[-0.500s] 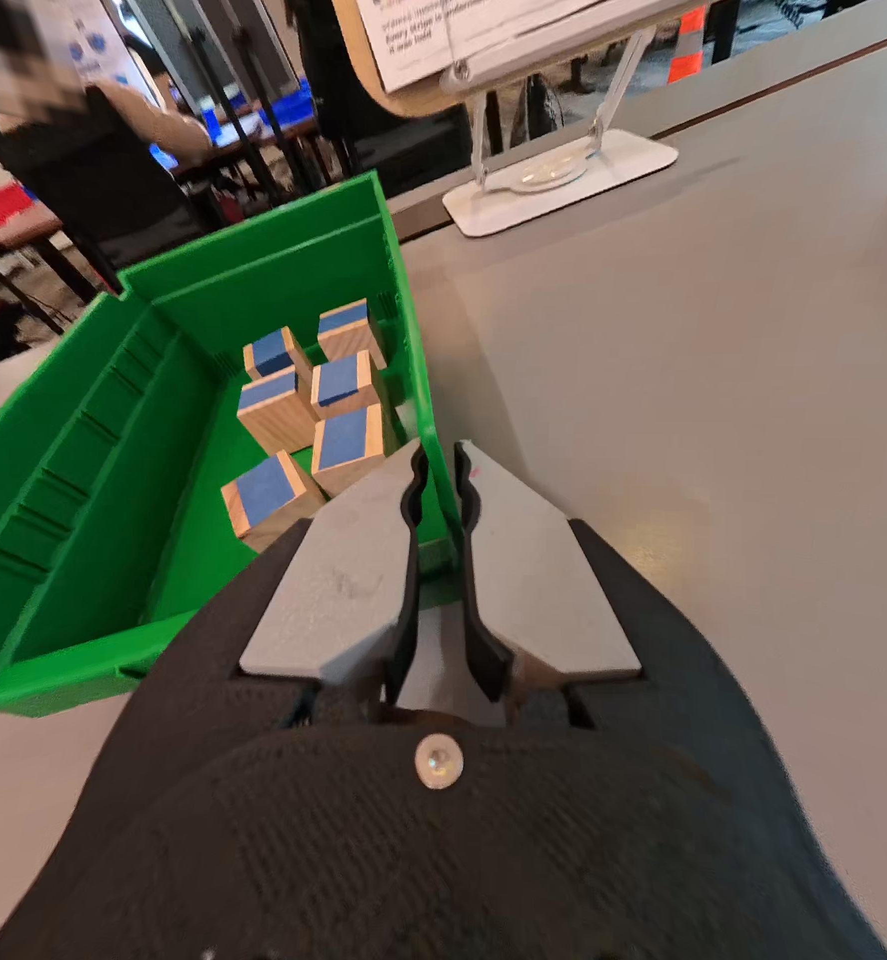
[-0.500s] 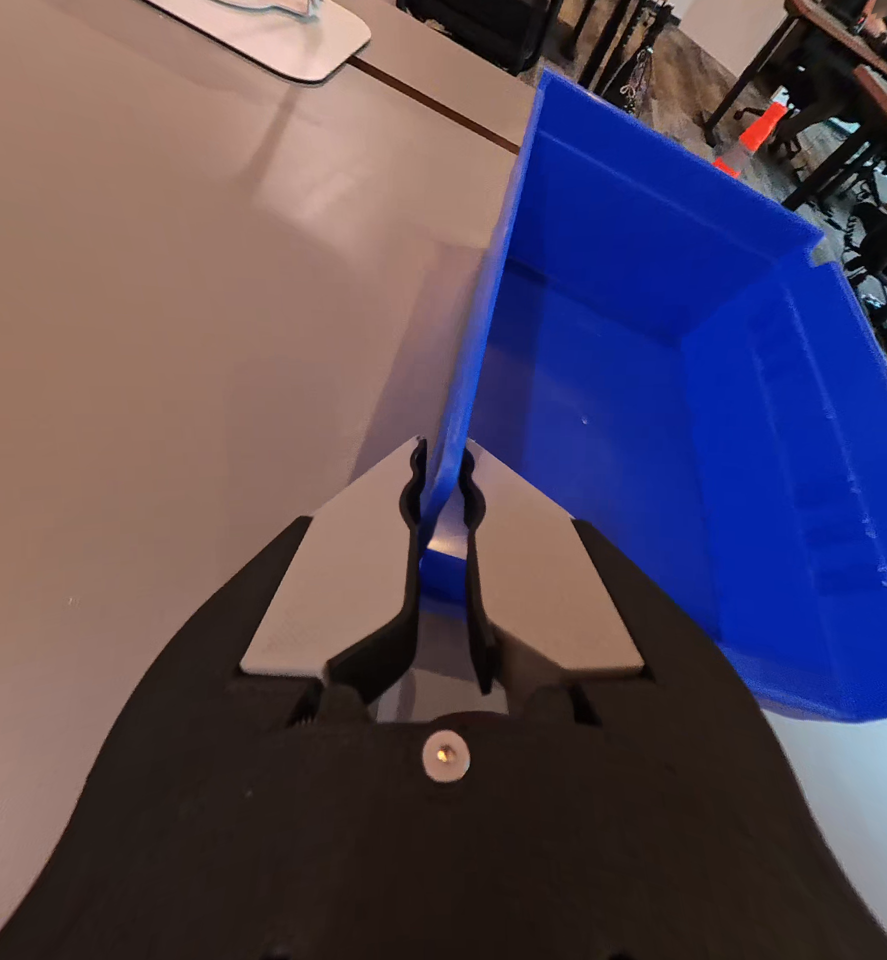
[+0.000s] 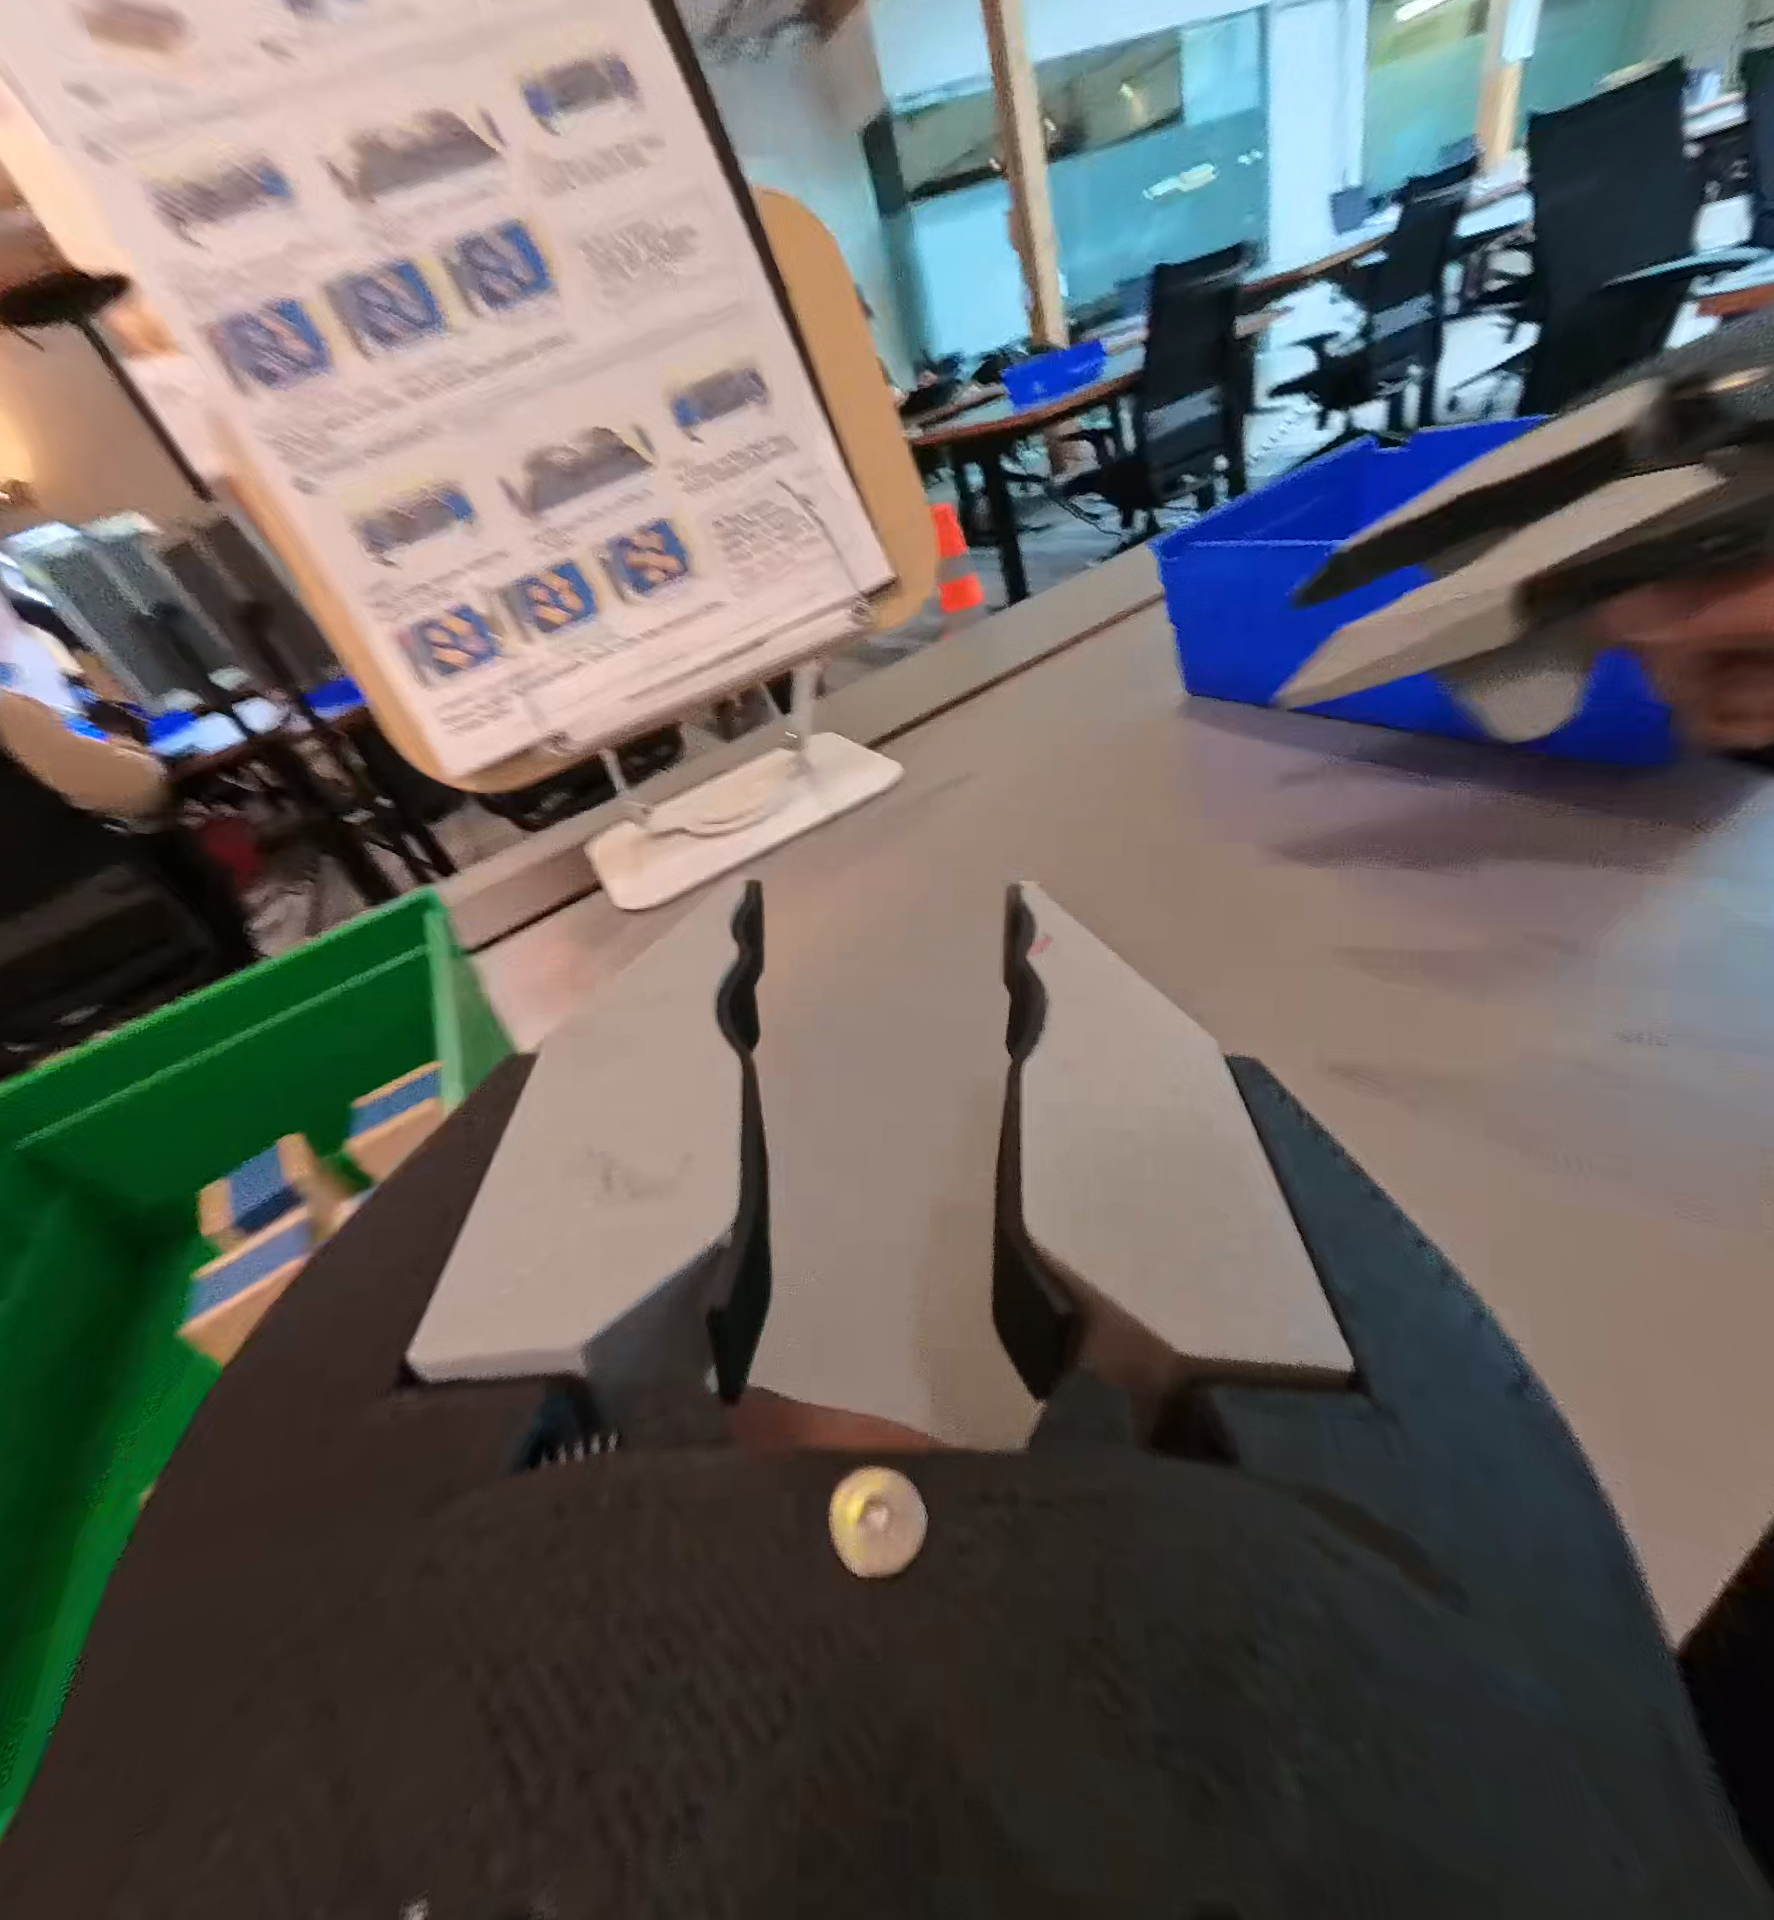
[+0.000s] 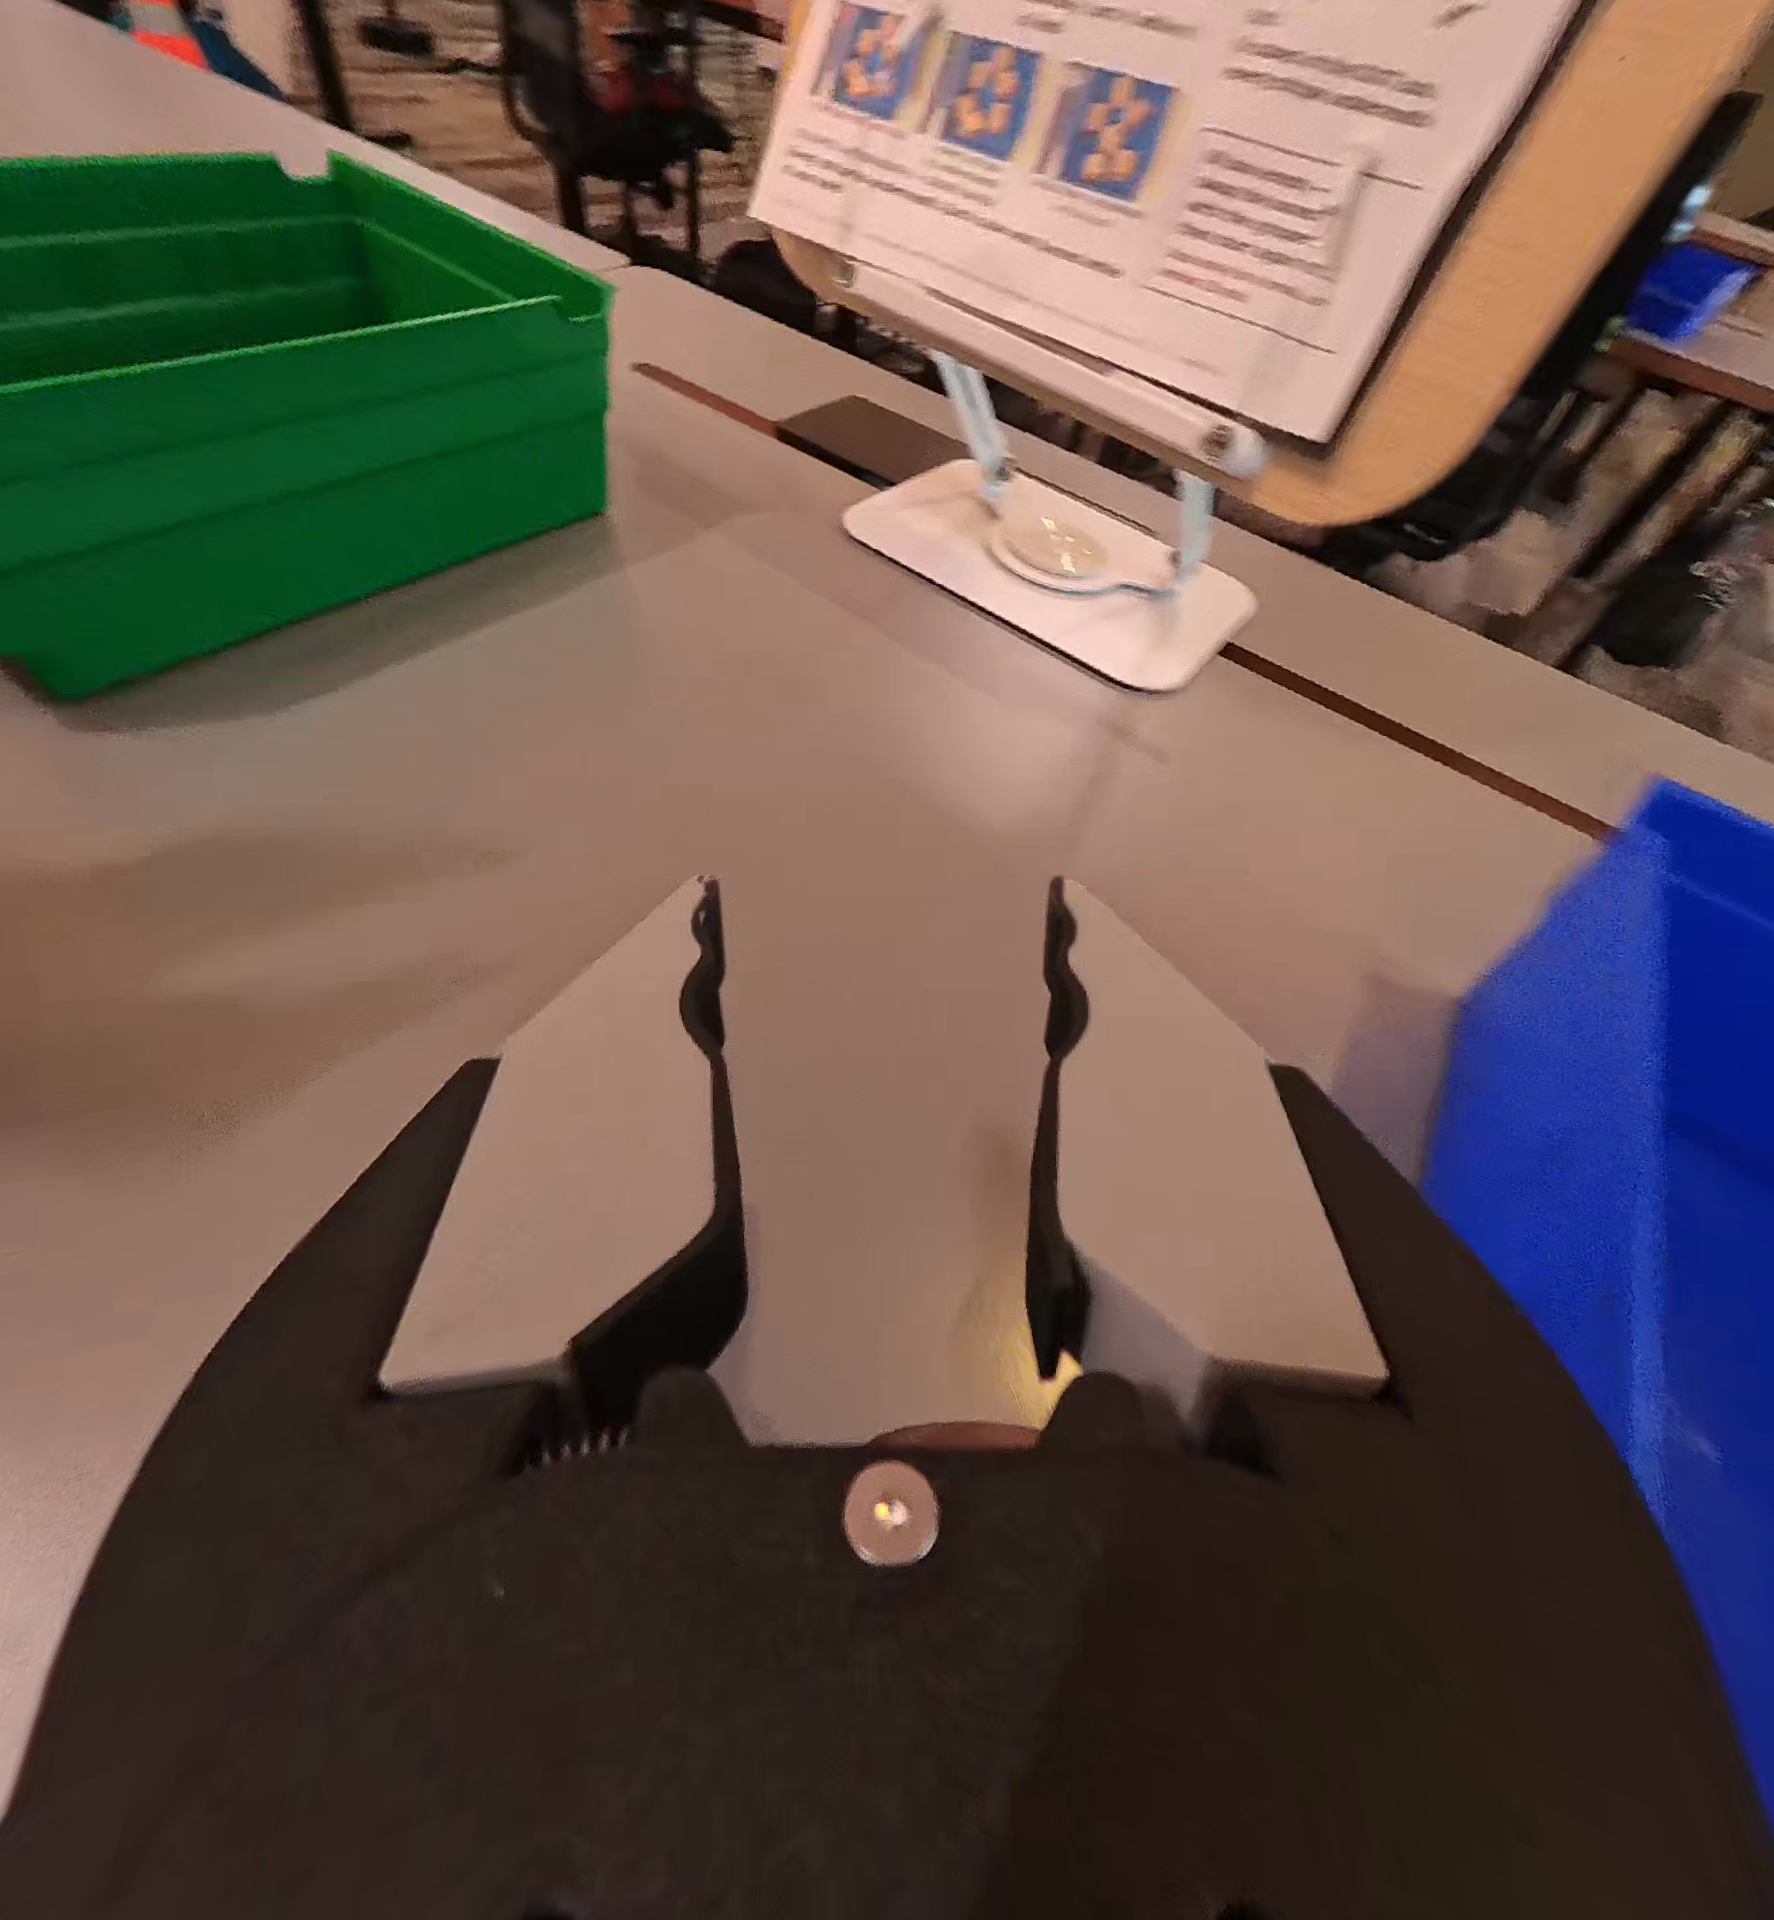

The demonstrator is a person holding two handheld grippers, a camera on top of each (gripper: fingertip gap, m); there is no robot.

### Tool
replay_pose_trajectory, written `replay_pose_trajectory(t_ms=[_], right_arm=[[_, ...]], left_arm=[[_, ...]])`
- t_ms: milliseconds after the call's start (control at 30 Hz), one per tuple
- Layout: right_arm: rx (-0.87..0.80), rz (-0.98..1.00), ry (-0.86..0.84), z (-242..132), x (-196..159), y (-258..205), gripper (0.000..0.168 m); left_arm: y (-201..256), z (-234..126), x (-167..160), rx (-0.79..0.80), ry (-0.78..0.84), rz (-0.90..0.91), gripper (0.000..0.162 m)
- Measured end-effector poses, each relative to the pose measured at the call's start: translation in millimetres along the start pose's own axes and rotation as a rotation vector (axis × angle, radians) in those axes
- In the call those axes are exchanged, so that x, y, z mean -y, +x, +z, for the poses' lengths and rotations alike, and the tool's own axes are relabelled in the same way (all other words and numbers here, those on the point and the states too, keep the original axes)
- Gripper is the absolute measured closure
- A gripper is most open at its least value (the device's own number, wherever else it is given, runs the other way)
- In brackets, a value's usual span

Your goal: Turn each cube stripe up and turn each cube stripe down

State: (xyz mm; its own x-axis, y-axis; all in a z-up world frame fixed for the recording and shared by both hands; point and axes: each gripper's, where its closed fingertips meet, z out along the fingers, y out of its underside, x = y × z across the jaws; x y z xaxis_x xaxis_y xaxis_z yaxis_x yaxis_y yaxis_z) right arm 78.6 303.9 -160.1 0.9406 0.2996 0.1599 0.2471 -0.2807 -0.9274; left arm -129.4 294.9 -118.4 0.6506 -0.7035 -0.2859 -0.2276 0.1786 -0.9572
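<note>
Now left tool [image 3: 878, 914], right tool [image 4: 883, 914]: jaws apart, empty.

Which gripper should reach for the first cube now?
Left. The left gripper, open, hangs right beside the green bin holding the cubes. The right gripper, also open, sits by the blue bin.

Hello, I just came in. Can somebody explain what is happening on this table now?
A person holds one tool in each hand. Both the left tool and the right tool are open, holding nothing, above the grey table. The wooden cubes with blue stripes lie in the green bin on the left, untouched. The blue bin is on the right. An instruction board stands on its stand behind.
</note>
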Motion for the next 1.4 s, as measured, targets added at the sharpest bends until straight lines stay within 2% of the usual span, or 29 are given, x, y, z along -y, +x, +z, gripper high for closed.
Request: replay_pose_trajectory(t_ms=[100,200,267,367,433,500,633,833,1033,1400], right_arm=[[0.127,-0.003,-0.020,53.8,6.2,-24.0,0.108],[0.108,-0.031,-0.033,100.1,2.9,-18.9,0.109],[0.040,-0.090,-0.029,121.0,-5.8,-5.9,0.113],[0.048,-0.101,-0.124,133.2,-32.1,0.5,0.111],[0.077,-0.057,-0.099,129.3,-32.0,0.3,0.111],[0.090,-0.022,-0.072,126.0,-27.4,-0.1,0.112],[0.103,-0.008,-0.043,124.6,-20.8,-6.4,0.111],[0.150,-0.041,-0.010,118.0,-17.9,-25.2,0.109],[0.118,-0.075,0.023,109.1,-13.9,-24.6,0.105],[0.143,-0.009,0.029,110.9,-14.1,-21.6,0.106]], left_arm=[[14.0,48.0,-18.7,-0.054,-0.057,-0.011,0.118],[7.7,98.5,-35.8,-0.026,-0.075,0.069,0.117],[6.7,124.5,-43.7,-0.025,-0.066,0.100,0.118],[7.8,143.8,-54.7,-0.019,-0.064,0.115,0.125],[9.1,142.1,-49.9,-0.024,-0.071,0.171,0.121],[6.9,136.2,-45.1,-0.017,-0.019,0.180,0.133],[8.6,134.8,-63.5,-0.073,-0.087,0.053,0.129],[12.0,131.4,-68.0,-0.101,-0.072,0.095,0.131],[6.4,129.8,-67.0,-0.076,-0.067,0.089,0.133],[3.4,128.7,-63.0,-0.058,-0.059,0.094,0.134]])
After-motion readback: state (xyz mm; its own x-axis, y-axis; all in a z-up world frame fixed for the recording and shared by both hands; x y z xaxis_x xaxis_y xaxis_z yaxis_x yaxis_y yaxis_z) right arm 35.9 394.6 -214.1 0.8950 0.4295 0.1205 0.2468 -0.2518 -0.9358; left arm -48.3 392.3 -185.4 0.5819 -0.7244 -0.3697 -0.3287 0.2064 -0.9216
